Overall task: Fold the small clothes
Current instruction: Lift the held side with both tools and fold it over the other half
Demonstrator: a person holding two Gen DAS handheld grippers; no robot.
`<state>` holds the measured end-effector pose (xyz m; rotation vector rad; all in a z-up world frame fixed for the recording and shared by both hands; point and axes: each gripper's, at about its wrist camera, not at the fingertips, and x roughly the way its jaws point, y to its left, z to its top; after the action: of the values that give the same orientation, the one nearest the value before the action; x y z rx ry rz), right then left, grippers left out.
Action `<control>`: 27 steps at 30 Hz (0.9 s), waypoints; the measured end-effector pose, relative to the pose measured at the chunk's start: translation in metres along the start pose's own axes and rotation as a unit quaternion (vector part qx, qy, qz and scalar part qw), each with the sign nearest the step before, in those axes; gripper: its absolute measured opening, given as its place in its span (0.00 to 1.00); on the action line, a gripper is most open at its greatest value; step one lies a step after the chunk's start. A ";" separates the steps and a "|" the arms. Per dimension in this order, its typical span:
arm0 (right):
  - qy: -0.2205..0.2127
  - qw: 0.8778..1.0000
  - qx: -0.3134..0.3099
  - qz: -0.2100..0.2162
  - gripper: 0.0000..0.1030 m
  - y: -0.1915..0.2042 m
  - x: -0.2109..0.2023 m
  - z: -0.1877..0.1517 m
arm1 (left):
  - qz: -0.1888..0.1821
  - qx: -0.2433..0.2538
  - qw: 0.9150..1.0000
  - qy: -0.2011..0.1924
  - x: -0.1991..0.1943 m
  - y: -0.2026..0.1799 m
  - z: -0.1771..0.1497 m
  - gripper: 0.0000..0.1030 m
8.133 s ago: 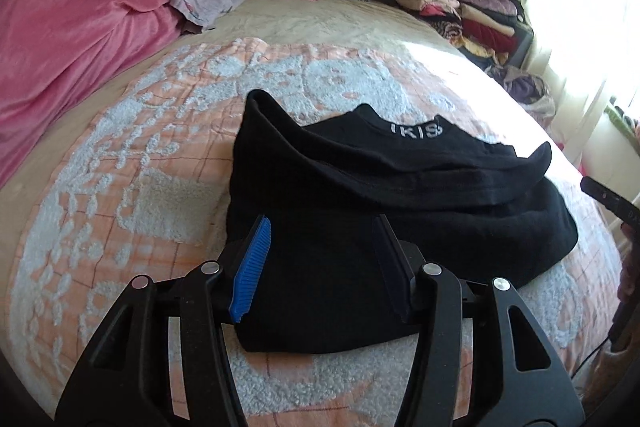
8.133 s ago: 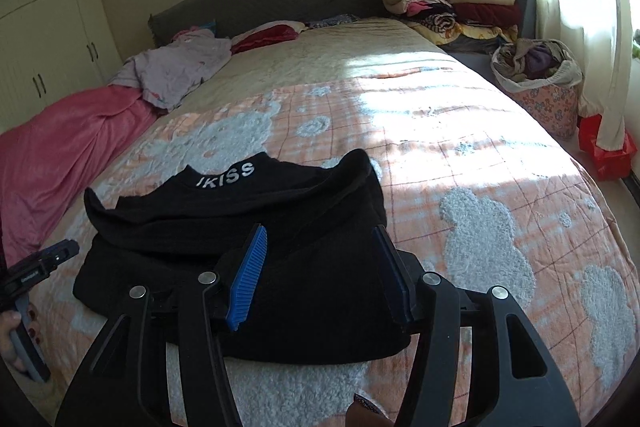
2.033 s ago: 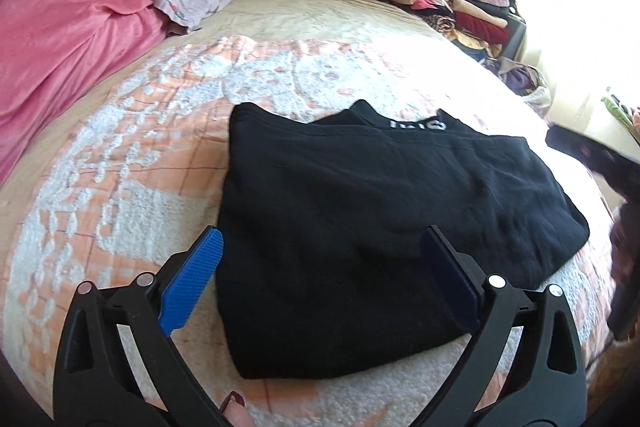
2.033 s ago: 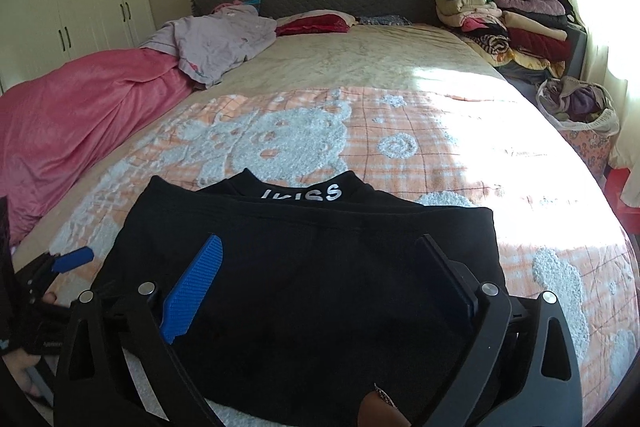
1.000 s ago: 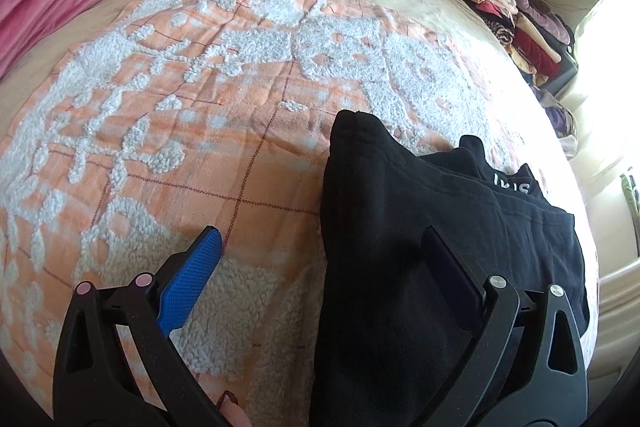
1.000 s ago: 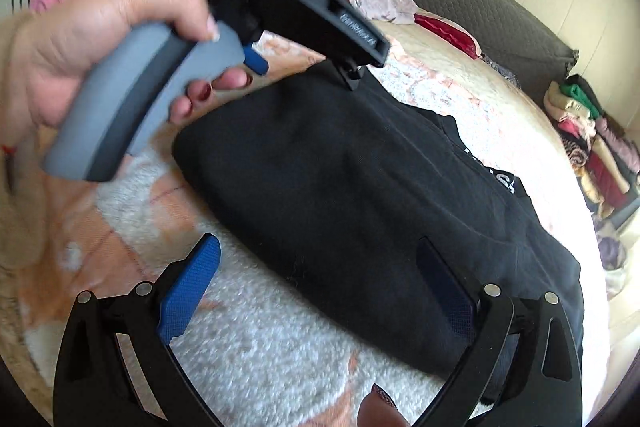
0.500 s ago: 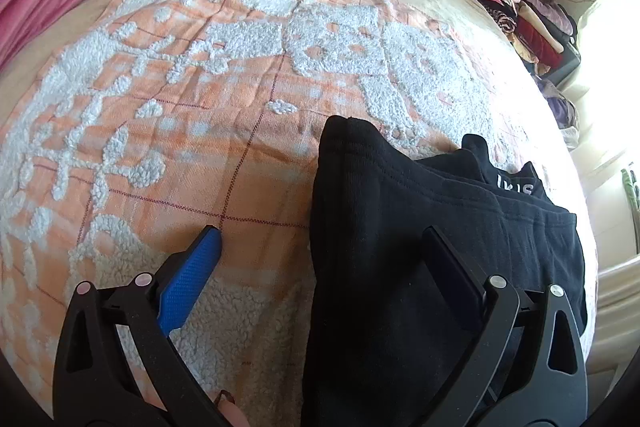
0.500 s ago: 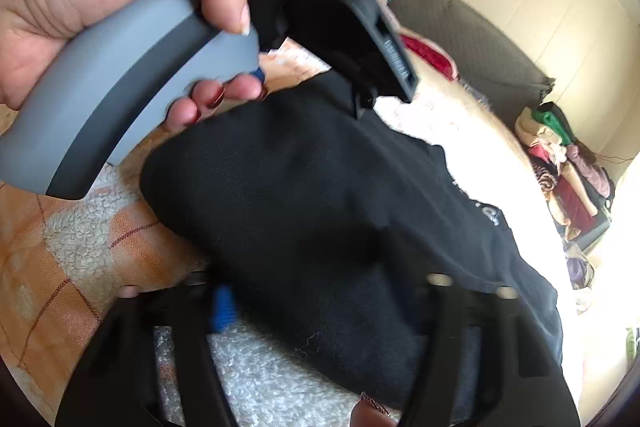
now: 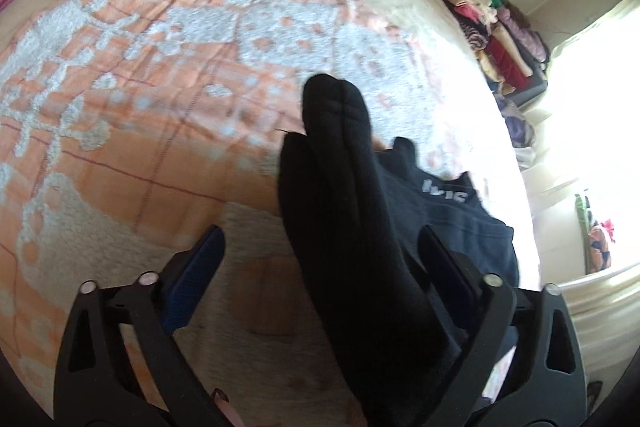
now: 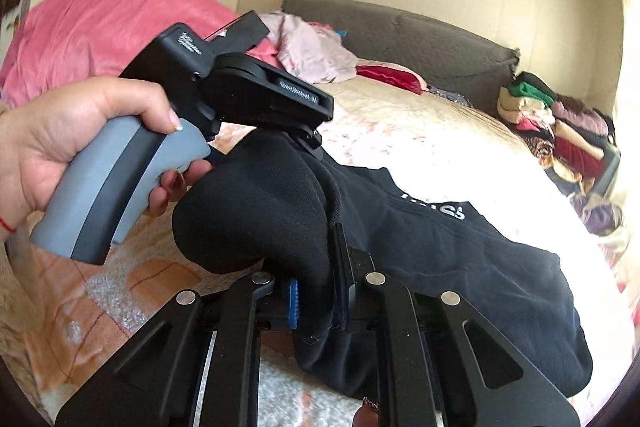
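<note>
Now my left hand-held gripper (image 9: 320,267), its jaws just narrowing but not yet pressing, straddles the lifted fold of the black garment (image 9: 352,227) on the bed (image 9: 120,107). My right hand-held gripper (image 10: 316,291) has just clamped that fold's edge. Open bedspread lies leftward; only the right view shows my left hand (image 10: 68,143).

Black garment (image 10: 460,259): matt knit cloth. Bedspread (image 9: 120,75): nubby tufted cloth, orange-white.
</note>
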<state>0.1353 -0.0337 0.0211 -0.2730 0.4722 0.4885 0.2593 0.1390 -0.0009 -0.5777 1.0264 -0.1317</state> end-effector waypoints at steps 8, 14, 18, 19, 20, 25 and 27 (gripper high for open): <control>-0.022 0.998 0.052 -0.013 0.08 -0.023 -0.022 -0.003 | -0.030 0.055 0.998 -0.027 -0.012 -0.067 -0.009 0.21; -0.029 0.994 0.104 -0.023 0.08 -0.049 -0.041 -0.011 | -0.035 0.089 0.994 -0.044 -0.011 -0.113 -0.015 0.20; -0.031 0.990 0.131 -0.032 0.07 -0.067 -0.054 -0.018 | -0.032 0.109 0.992 -0.050 -0.006 -0.140 -0.022 0.20; -0.031 0.990 0.137 -0.033 0.07 -0.072 -0.056 -0.020 | -0.031 0.113 0.992 -0.051 -0.004 -0.145 -0.024 0.20; -0.031 0.989 0.144 -0.035 0.07 -0.076 -0.059 -0.023 | -0.032 0.117 0.991 -0.051 -0.001 -0.154 -0.027 0.20; -0.029 0.983 0.174 -0.048 0.07 -0.100 -0.070 -0.038 | -0.037 0.131 0.990 -0.049 0.013 -0.180 -0.040 0.20; -0.024 0.982 0.183 -0.051 0.07 -0.108 -0.072 -0.045 | -0.034 0.141 0.988 -0.045 0.021 -0.192 -0.044 0.20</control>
<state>0.1175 -0.1696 0.0333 0.0677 0.4888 0.2990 0.2641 -0.0481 0.0638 -0.3574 0.8820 -0.3024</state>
